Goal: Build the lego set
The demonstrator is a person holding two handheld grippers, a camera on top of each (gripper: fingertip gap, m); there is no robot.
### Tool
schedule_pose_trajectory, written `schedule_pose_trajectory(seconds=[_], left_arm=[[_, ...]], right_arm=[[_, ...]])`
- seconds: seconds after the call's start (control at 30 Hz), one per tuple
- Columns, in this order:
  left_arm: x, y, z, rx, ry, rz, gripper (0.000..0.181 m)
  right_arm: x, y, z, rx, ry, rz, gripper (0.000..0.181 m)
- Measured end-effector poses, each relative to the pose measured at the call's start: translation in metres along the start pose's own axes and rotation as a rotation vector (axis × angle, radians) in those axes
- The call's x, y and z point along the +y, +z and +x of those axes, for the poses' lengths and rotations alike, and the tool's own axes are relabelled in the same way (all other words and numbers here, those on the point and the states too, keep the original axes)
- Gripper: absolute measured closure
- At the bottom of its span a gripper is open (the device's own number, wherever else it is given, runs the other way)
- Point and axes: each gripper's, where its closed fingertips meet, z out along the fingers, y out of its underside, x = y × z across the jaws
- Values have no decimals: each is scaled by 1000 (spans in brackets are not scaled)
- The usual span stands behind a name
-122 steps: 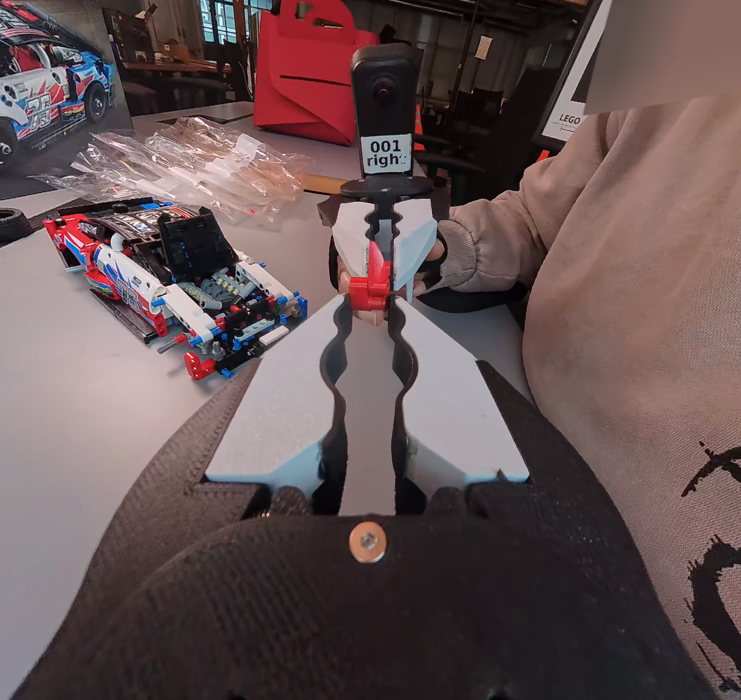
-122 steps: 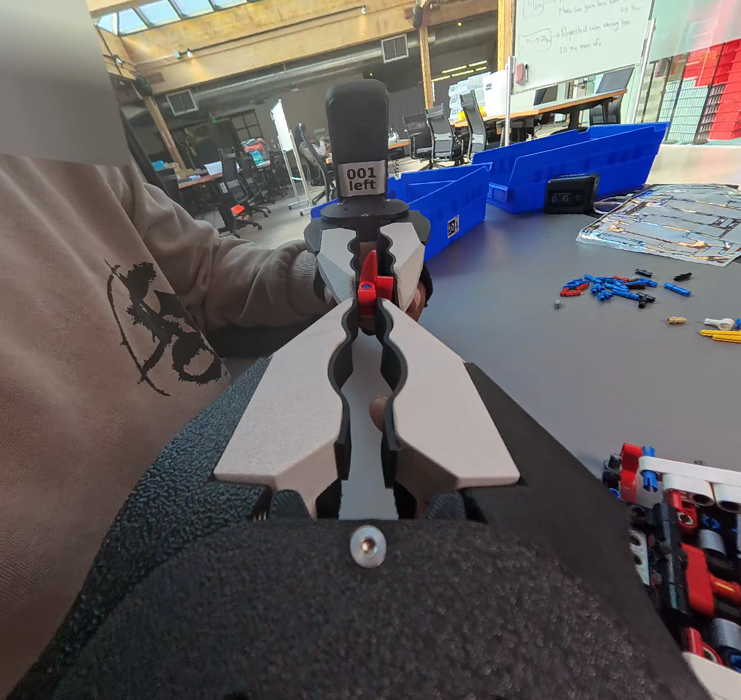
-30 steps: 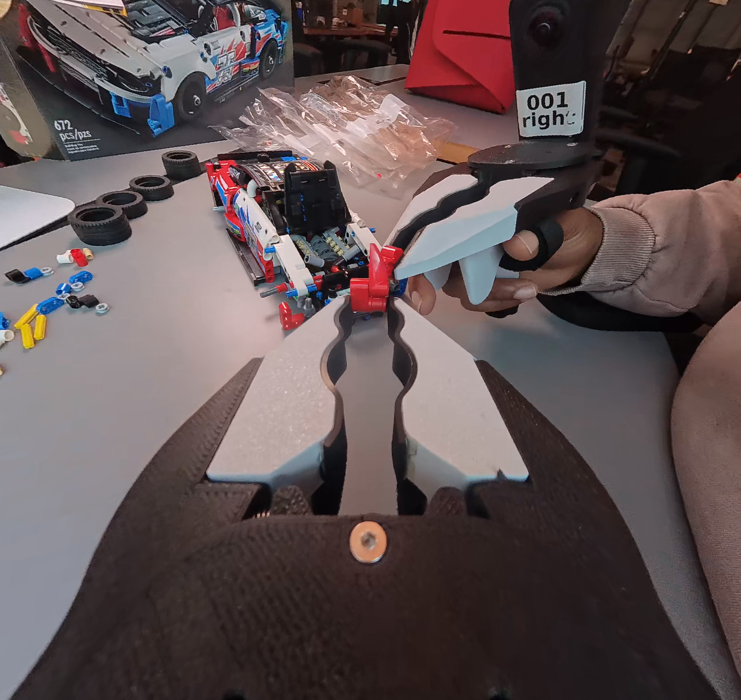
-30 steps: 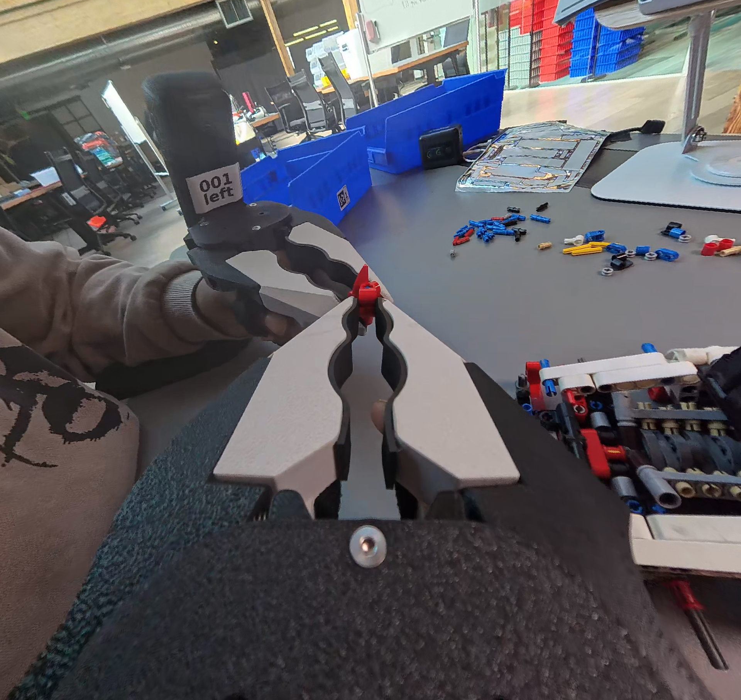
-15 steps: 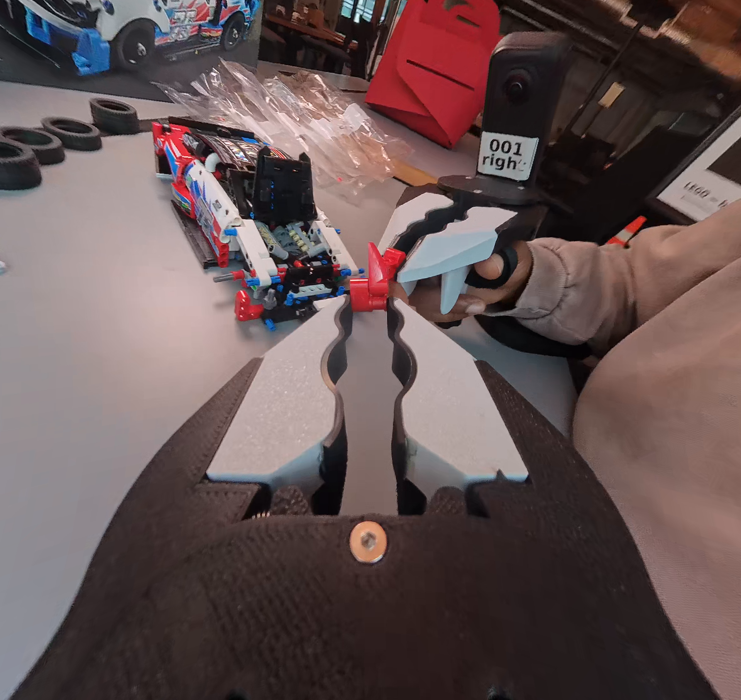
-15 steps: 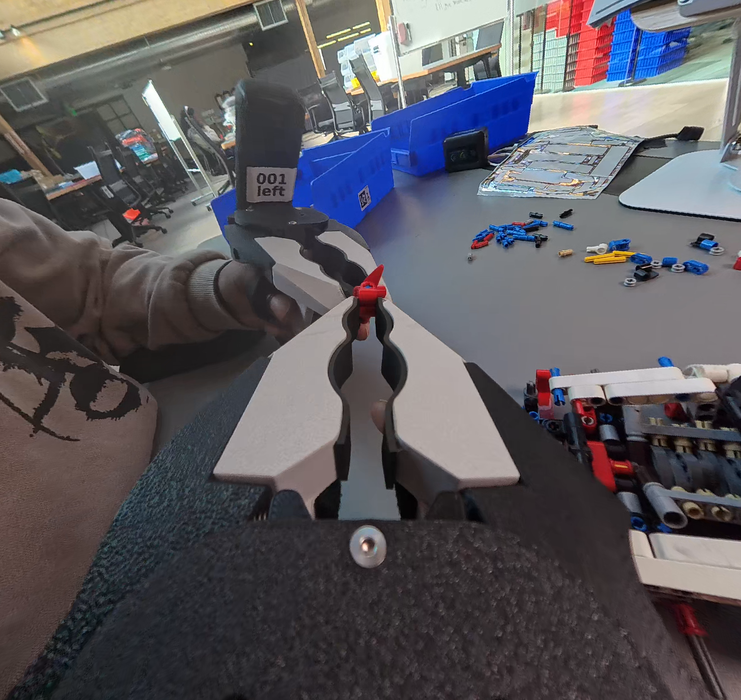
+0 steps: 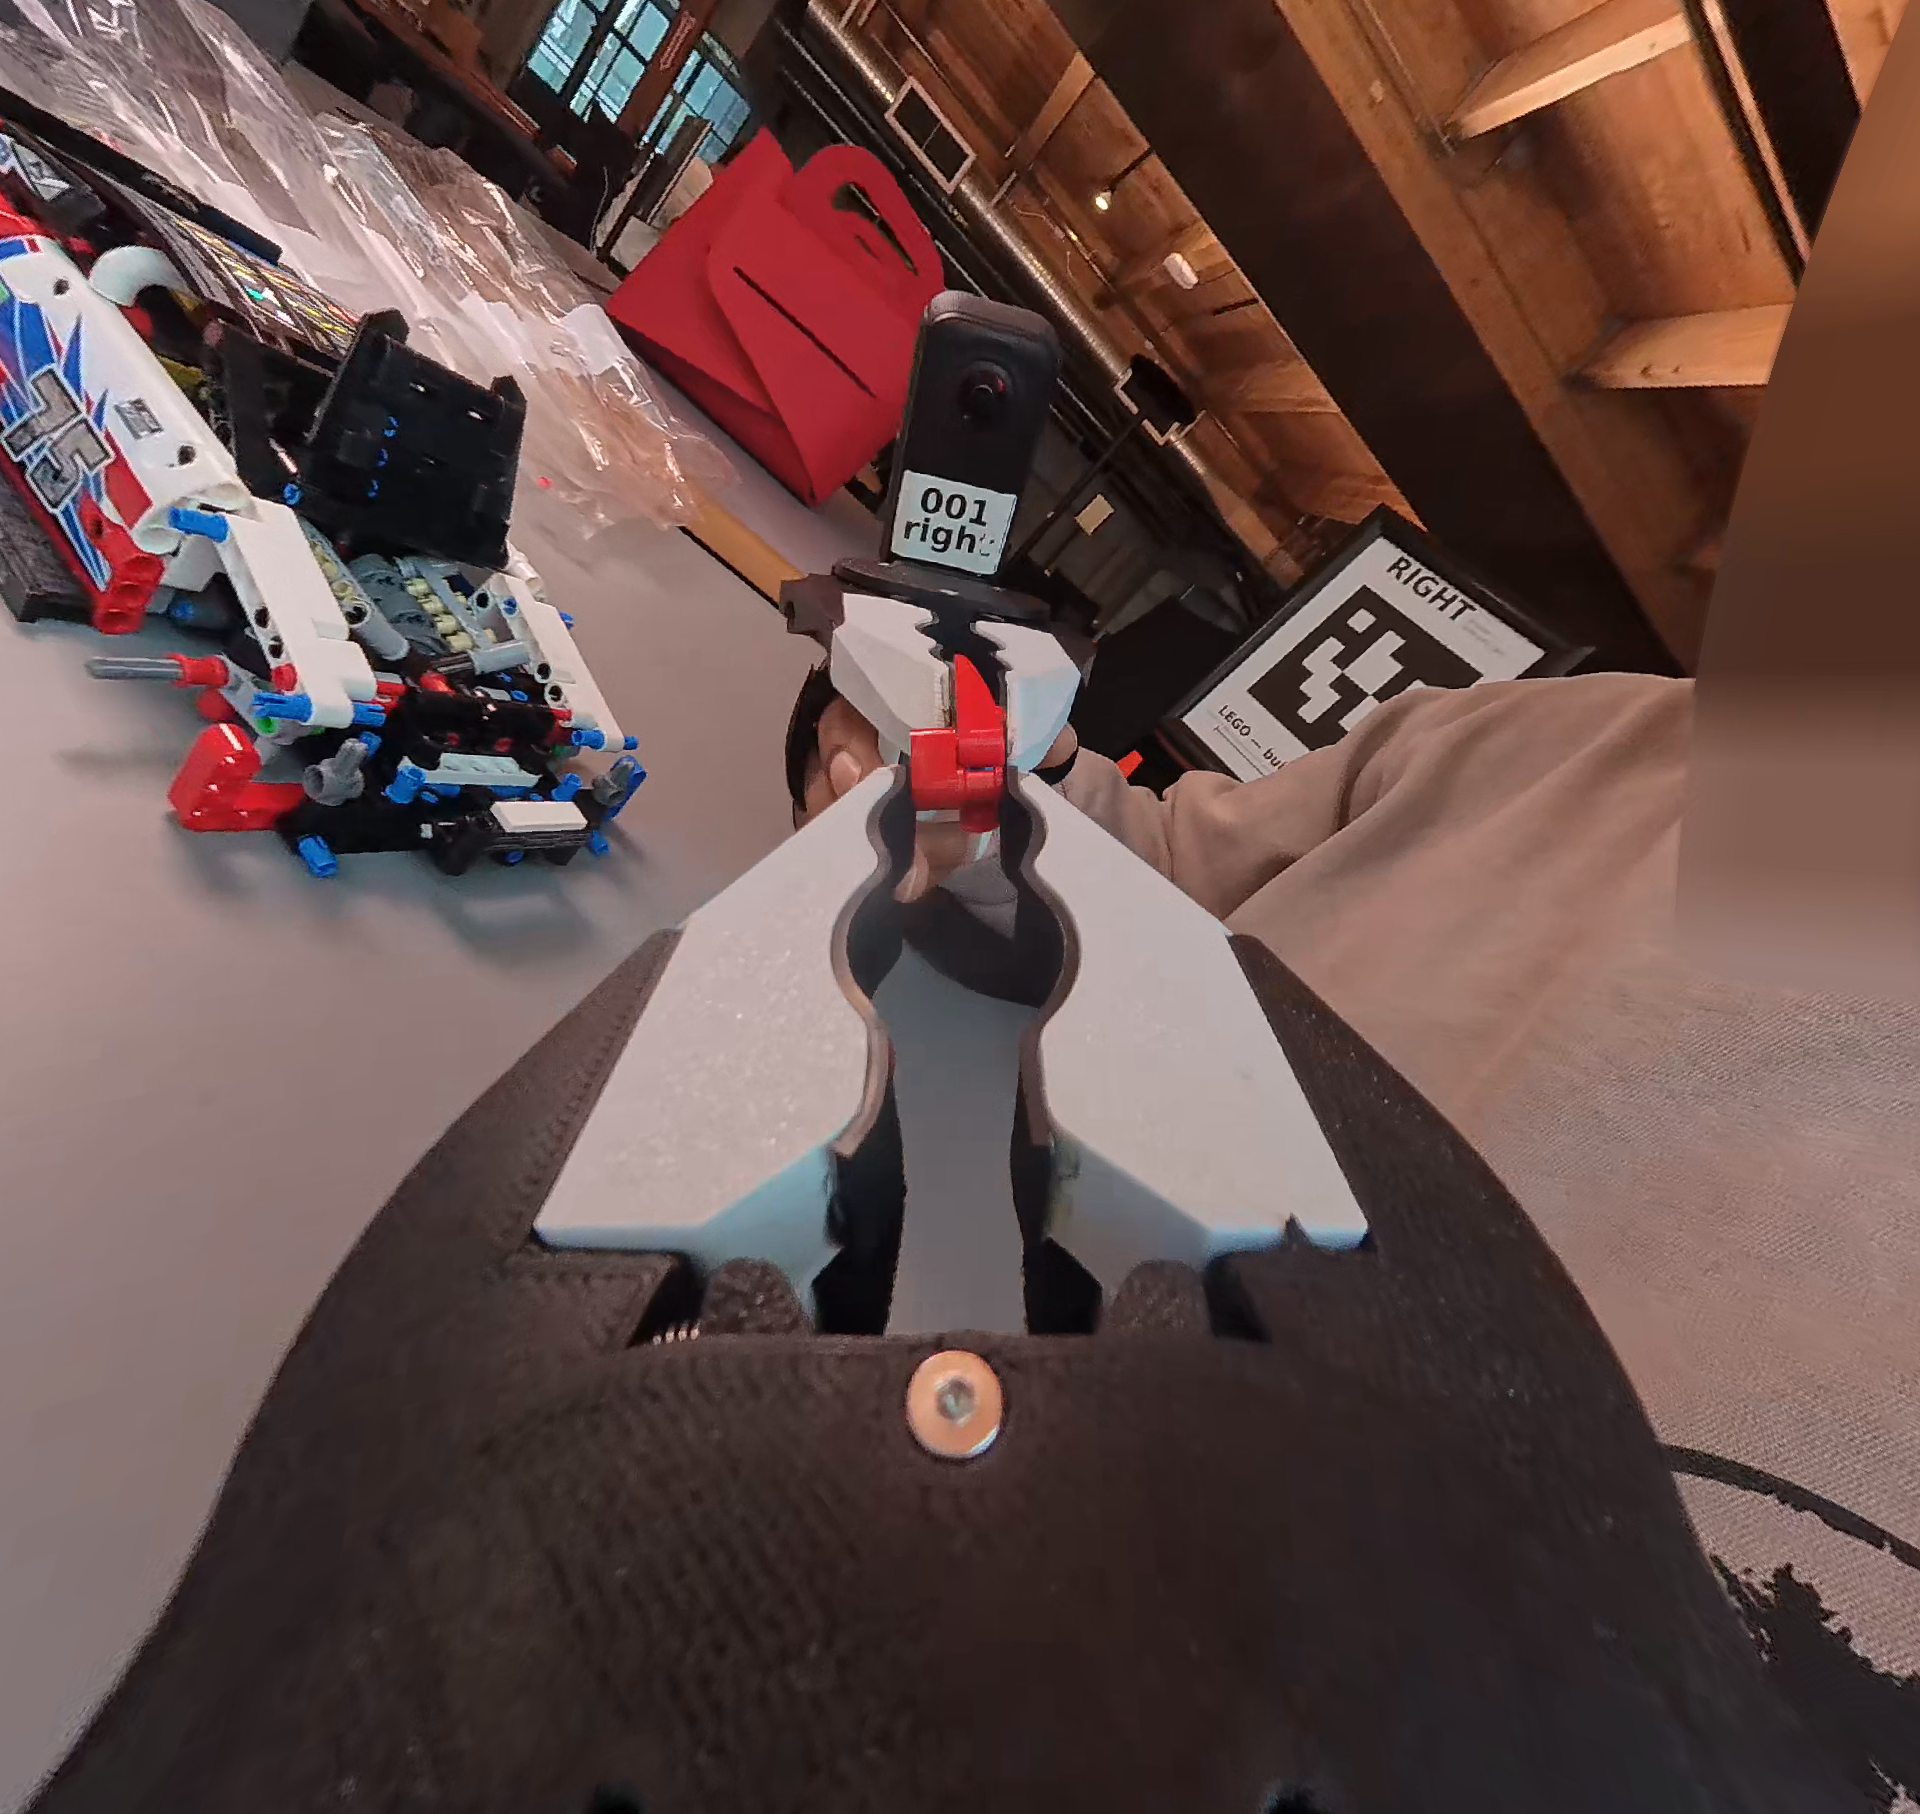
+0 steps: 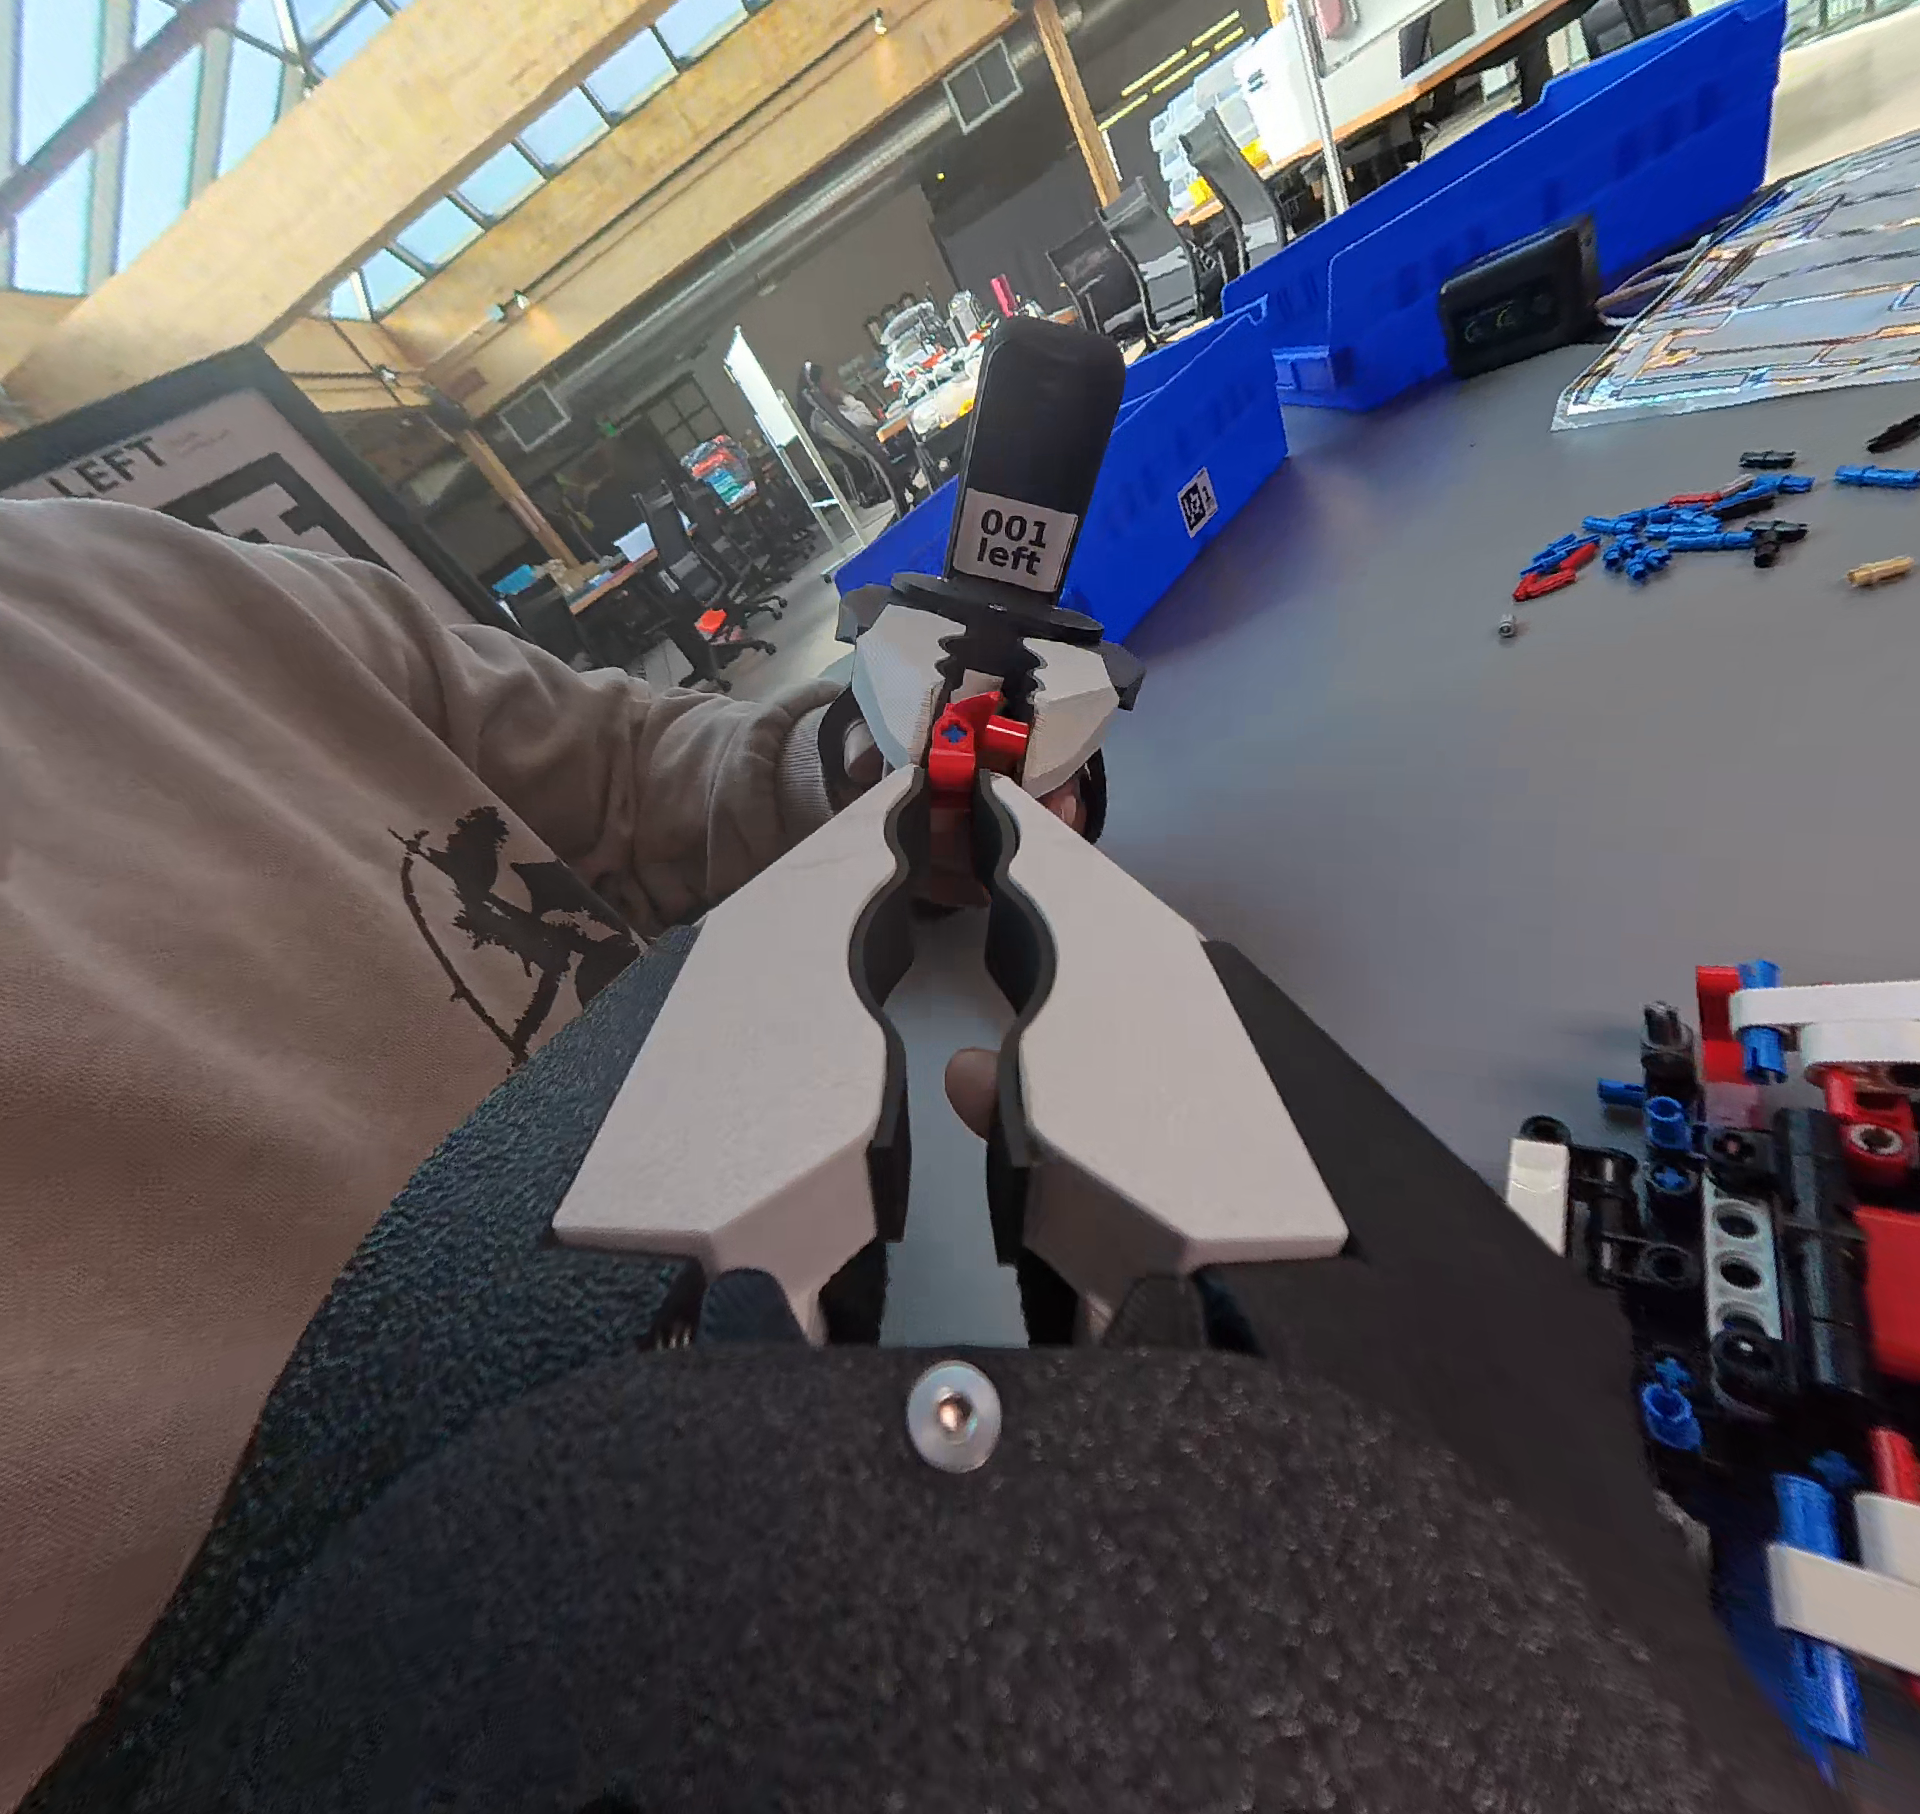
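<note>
Red plastic, small and angular, sits pinched between both claws at once: the red piece [image 7: 958,756] is gripped at the fingertips of the left gripper [image 7: 951,788], and the right gripper [image 8: 961,777] is pressed together on it from the opposite side, tip to tip, above the grey table [image 7: 312,1037]. A blue cross-shaped pin end shows in one hole of the piece in the right wrist view.

Judging by its size, the piece is very light, hard and smooth, so it could twist or pop out under a skewed squeeze; holding it across its flat faces, clear of the pin holes, looks safest.

Left of the left claw and a little ahead lies the partly built car [image 7: 343,642], red, white, blue and black, with bare pins sticking out. Crumpled clear bags [image 7: 468,237] and a red folded carrier [image 7: 790,320] lie beyond it. Right of the right claw, loose blue pins [image 8: 1683,528] are scattered before blue bins [image 8: 1455,310]. Nothing stands between the claws and the car.
</note>
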Motion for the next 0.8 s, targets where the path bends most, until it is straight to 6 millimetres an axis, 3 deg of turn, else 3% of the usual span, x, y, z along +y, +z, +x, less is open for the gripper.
schedule_pose_trajectory(seconds=[0.33, 0.6, 0.7, 0.73, 0.8], left_arm=[[-8, -2, -3, -37, 42, 32, 168], [-4, -4, -6, -86, 105, -45, 167], [0, -16, -27, -197, 97, -111, 167], [3, -20, -33, -218, 63, -142, 167], [33, -27, -51, -301, 60, -340, 167]], right_arm=[[-5, 4, 5, 0, 79, 72, 177], [-6, 3, 7, 26, -8, 78, 177], [-44, -25, 22, 50, 113, 295, 177], [-48, -33, 30, 97, 96, 302, 177], [-39, -30, 35, 154, 51, 231, 177]])
